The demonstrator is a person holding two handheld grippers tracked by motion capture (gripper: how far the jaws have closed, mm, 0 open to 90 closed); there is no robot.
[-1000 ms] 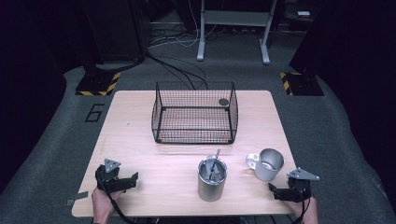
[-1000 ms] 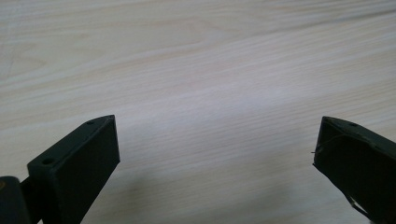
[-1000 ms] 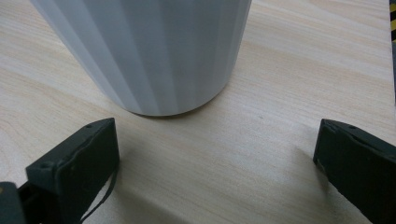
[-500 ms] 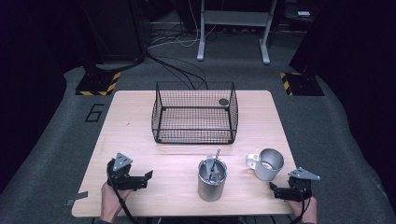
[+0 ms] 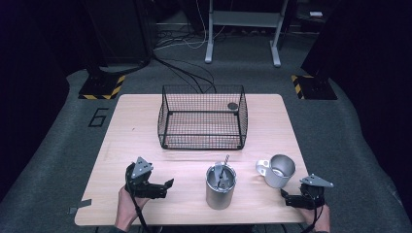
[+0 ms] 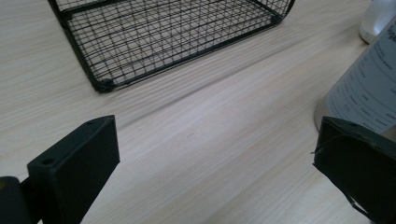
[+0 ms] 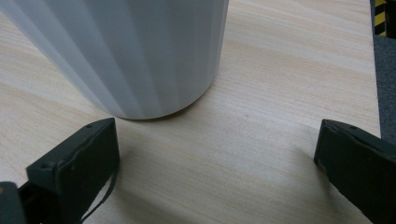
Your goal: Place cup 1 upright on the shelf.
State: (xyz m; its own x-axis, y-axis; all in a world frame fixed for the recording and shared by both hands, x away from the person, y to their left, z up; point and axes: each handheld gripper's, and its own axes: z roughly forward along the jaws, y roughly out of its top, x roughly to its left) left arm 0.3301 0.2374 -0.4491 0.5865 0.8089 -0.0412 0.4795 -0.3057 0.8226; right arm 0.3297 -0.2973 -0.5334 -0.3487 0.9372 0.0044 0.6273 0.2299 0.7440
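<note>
Dark room, grey carpet, cables and a stand base behind a pale wooden bench (image 5: pixel 145 126).

Left gripper (image 5: pixel 163 187): held low over the near-left part of the bench, fingers (image 6: pixel 77 163) spread wide, nothing between them. In its own view bare wood lies between the fingers; the steel canister (image 5: pixel 220 187) stands just beyond and beside one fingertip, its printed label at the frame edge (image 6: pixel 369 88), not touching so far as I can tell. A thin utensil (image 5: pixel 223 167) leans out of the canister's mouth. Ahead of the fingers, farther off, the near corner of the black wire basket (image 5: pixel 201 119). A small dark disc (image 5: pixel 232 106) sits at the basket's far right corner.

Right gripper (image 5: pixel 290 199): at the near-right bench edge, fingers (image 7: pixel 77 158) also wide apart and empty. The metal mug (image 5: pixel 279 170) stands just ahead of them, nearer one fingertip, its pale wall large in the right gripper view (image 7: pixel 135 51); a strip of bare wood separates it from the fingers. Handle turned toward the canister.

Change against the earlier frames: the left gripper has moved inward from the bench's left margin toward the canister, fingers now pointing at it. Right gripper, mug, canister and basket sit as before.
</note>
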